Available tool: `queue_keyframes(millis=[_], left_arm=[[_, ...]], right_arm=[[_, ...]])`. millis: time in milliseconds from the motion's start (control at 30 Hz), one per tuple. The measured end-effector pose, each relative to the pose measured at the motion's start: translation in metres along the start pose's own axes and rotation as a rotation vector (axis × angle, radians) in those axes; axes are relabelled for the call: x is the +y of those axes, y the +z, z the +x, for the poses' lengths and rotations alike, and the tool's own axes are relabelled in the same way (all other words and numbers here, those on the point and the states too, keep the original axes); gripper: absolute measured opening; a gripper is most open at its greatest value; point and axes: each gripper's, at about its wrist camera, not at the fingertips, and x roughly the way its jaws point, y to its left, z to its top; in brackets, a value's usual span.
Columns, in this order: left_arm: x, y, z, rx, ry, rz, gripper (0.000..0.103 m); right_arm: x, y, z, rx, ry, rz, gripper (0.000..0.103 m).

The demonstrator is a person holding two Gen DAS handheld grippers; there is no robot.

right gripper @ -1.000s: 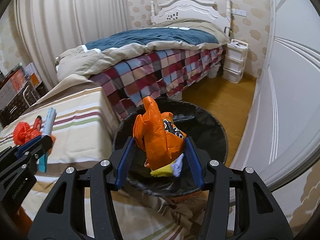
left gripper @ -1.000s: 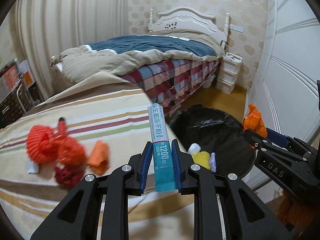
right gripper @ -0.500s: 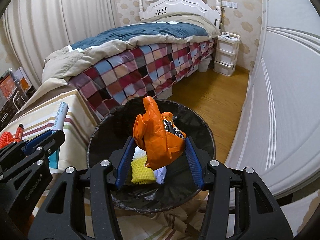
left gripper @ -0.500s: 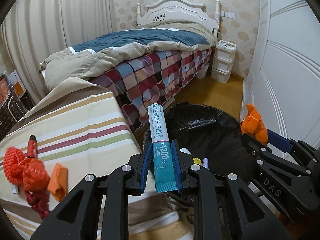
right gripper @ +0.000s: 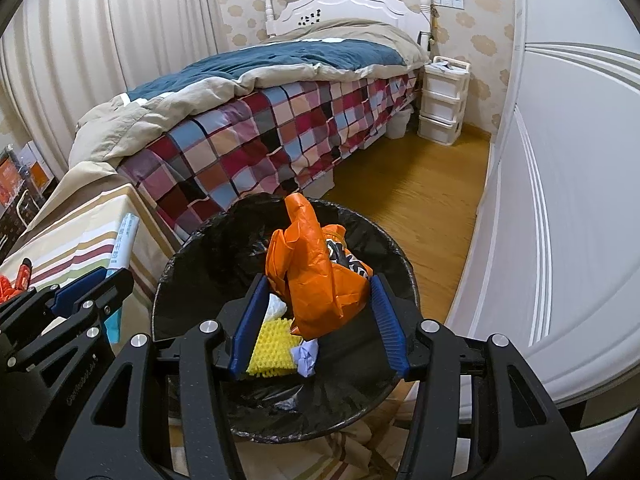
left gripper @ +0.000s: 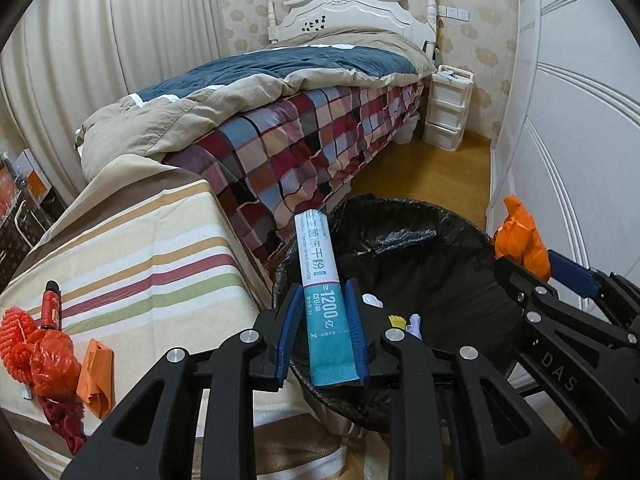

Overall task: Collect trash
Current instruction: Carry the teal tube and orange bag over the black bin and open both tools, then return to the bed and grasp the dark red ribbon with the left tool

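Two pieces of trash hang over the round black-lined waste bin (right gripper: 256, 416): a long white-and-teal powder sachet (left gripper: 326, 312) and a crumpled orange plastic bag (right gripper: 316, 280). A second ago the sachet stood over the striped cloth-covered table (left gripper: 132, 256) beside the bin; now its lower end is above the bin's near-left rim and its white top leans away toward the bin's far side. The left gripper (left gripper: 325, 334) had it pinched flat then, and its jaws have just been opening: a thin gap shows beside the left blue pad, while the sachet stands between the pads, its right edge against the right one. The orange bag was over the bin's near edge a second ago; it now sits above the bin's middle, and the yellow ridged sponge (right gripper: 272, 348) and white paper wads on the bin's floor are in plainer sight below it. The right gripper (right gripper: 318, 326) stands roughly half open, pinching the bag's lower bulk against the right pad, with a visible gap at the left pad.

Both grippers point steeply down into the bin, the left from the table side, the right from the side nearer the white wardrobe door (right gripper: 560, 200). Left of the bin, on the table, lie a red mesh net (left gripper: 18, 340) and other red and orange scraps.
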Motion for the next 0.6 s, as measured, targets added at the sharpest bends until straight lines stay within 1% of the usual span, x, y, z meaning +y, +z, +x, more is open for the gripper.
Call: queue_keyframes(millis=[33,67,100,233,300,400,600], left_arm=[[0.0,0.0,0.0,0.003,0.003,0.001,0.036],[0.001,-0.001,0.0,0.004,0.004,-0.003,0.046],[0.003,-0.001,-0.001,0.001,-0.001,-0.013,0.052],[0.007,-0.003,-0.005,-0.005,0.007,-0.028,0.061],[0.009,-0.004,-0.008,-0.013,0.016,-0.032,0.068],[0.014,-0.008,-0.015,-0.031,0.047,-0.029,0.071],[0.036,-0.025,-0.031,-0.024,0.088,-0.058,0.072]], right_arm=[[0.0,0.0,0.0,0.0,-0.005,-0.001,0.055],[-0.001,0.0,0.0,-0.002,-0.009,0.0,0.058],[-0.001,0.0,0.0,-0.006,-0.014,0.001,0.064],[-0.002,-0.002,-0.001,-0.009,-0.026,-0.001,0.065],[-0.001,-0.003,-0.002,-0.008,-0.032,-0.002,0.066],[0.001,-0.004,-0.004,-0.01,-0.029,0.0,0.068],[0.017,-0.01,-0.014,-0.007,0.002,-0.004,0.069]])
